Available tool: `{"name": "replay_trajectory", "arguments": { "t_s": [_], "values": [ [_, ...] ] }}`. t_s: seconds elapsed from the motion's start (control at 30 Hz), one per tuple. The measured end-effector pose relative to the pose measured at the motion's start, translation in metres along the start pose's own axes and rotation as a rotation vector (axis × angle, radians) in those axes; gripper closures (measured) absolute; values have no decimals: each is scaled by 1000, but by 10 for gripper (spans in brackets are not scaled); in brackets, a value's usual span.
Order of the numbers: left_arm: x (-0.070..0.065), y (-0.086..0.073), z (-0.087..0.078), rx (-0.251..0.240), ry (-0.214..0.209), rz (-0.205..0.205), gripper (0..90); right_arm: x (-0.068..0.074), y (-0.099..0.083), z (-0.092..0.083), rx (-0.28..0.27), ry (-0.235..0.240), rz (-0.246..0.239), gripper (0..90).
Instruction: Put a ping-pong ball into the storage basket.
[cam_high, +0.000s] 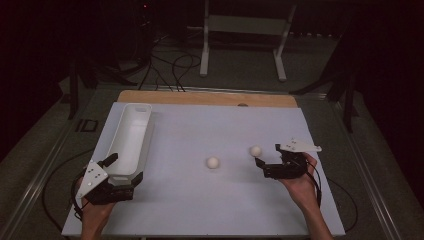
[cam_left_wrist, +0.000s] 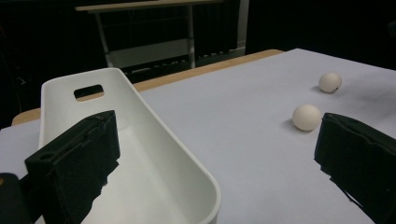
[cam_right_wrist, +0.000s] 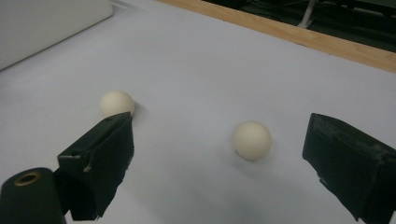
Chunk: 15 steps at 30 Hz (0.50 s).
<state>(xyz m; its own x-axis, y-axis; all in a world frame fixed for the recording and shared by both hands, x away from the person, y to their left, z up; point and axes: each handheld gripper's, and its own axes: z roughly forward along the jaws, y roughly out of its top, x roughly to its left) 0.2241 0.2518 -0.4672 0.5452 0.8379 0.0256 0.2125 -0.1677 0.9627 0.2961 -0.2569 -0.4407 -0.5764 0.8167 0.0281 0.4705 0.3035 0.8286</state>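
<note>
Two white balls lie on the white table: one near the middle (cam_high: 213, 162) (cam_left_wrist: 306, 116) (cam_right_wrist: 116, 102), the other to its right (cam_high: 256, 150) (cam_left_wrist: 330, 82) (cam_right_wrist: 251, 140). My right gripper (cam_high: 268, 155) (cam_right_wrist: 224, 163) is open just right of the right ball. That ball sits a little ahead, between the jaws, untouched. A long white bin (cam_high: 131, 137) (cam_left_wrist: 154, 154) (cam_right_wrist: 46, 23) stands empty at the left. My left gripper (cam_high: 125, 169) (cam_left_wrist: 217, 158) is open at the bin's near end, one jaw over its inside and the other outside its right wall.
The white table top (cam_high: 200, 200) has bare room across its middle and front. A wooden strip (cam_high: 207, 97) runs along the far edge. Beyond it stand a white frame (cam_high: 245, 25) and cables (cam_high: 170, 65) on the dark floor.
</note>
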Motion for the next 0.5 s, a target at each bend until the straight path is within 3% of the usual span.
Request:
{"name": "replay_trajectory", "arguments": {
  "t_s": [0.5],
  "values": [
    [1, -2, 0, -12, 3, -6, 7, -6, 7, 13, 72, 7, 9, 85]
  ]
}}
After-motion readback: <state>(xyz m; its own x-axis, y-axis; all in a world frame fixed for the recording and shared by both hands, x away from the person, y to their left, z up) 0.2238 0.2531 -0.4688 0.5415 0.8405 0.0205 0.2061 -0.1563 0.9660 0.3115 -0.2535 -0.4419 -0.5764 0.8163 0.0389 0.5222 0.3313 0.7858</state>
